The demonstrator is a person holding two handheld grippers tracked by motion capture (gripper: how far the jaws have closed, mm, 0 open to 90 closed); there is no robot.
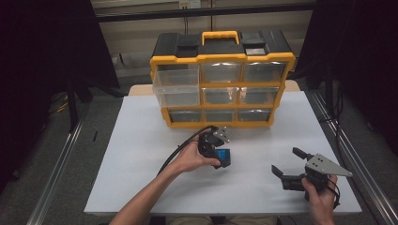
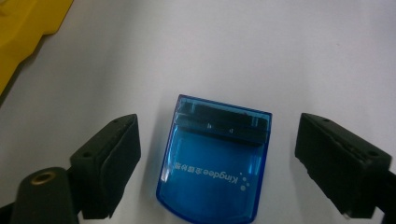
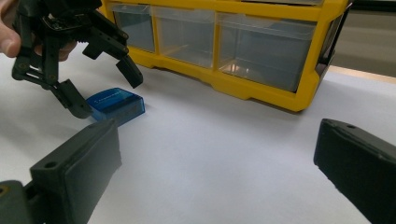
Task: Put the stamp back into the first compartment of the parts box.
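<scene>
Roughly at the centre of the high view, the left gripper hung over a small blue translucent box that lay flat on the white table, in front of a yellow and black drawer cabinet. Its jaws stood partly open on either side of the box and had not yet touched it, so the grasp seemed begun but unfinished; closing, lifting and placing the box all appeared to be left. One clear drawer at the upper left of the cabinet stood pulled out, perhaps the destination, though that was only a guess. The right gripper rested at the lower right of that view, jaws wide and empty. The left gripper view added what the high view hid: clear gaps between each pad and the box, and white lettering on its lid. The right gripper view showed the left gripper from the side, its tips low beside the box, with the cabinet's bottom drawers closed behind.
</scene>
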